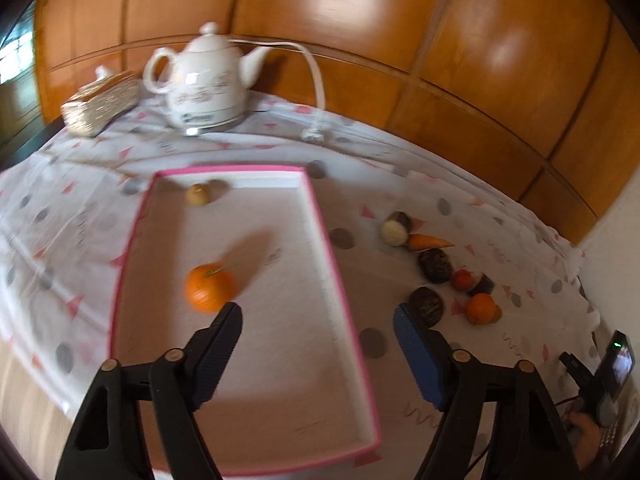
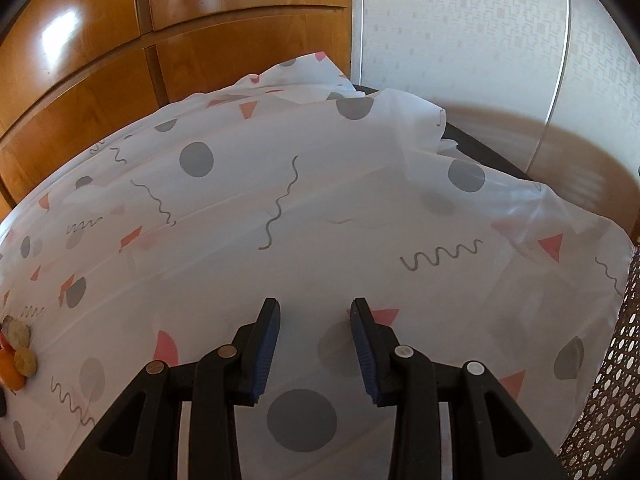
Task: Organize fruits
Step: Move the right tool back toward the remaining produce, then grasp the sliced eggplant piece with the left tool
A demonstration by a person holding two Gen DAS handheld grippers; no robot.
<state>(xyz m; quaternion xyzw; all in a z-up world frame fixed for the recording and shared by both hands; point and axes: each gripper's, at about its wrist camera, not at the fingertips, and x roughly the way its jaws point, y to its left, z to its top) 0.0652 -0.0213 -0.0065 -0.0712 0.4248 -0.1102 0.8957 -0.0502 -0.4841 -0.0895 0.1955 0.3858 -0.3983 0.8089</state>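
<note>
The left hand-held gripper point(image 1: 318, 314) hangs over the pink-edged tray point(image 1: 340, 280) with its two fingers wide apart and nothing between them. An orange point(image 1: 211, 287) lies on the tray floor just in front of the left finger, a bit blurry. A small pale fruit point(image 1: 198, 194) sits at the far end of the tray.

More fruits wait on the cloth to the right of the tray: a white round piece point(image 1: 396, 229), a carrot point(image 1: 430, 242), two dark brown balls point(image 1: 435, 265) point(image 1: 426, 305), a small red one point(image 1: 464, 279) and another orange one point(image 1: 482, 309). They lie close together, some touching.

The step now looks like going for the next fruit. It is best to swing over the tray edge without bumping it, pick one fruit at the edge of the pile, and come down with a finger on each side. Round fruits roll, so a slow, gentle squeeze in the middle should work best.

The right hand-held gripper point(image 2: 315, 310) points at bare cloth. Its fingers are only a little apart and hold nothing. A few fruits point(image 2: 18, 346) peek in at the left edge of its view.

The tabletop wears a white cloth point(image 2: 360, 220) with gray dots, pink triangles and squiggles. A white teapot point(image 1: 206, 82) with a cord point(image 1: 316, 92) and a tissue box point(image 1: 100, 102) stand at the back. Shiny wooden panels point(image 1: 400, 20) run behind, and a pale patterned wall point(image 2: 480, 20) is on the right
</note>
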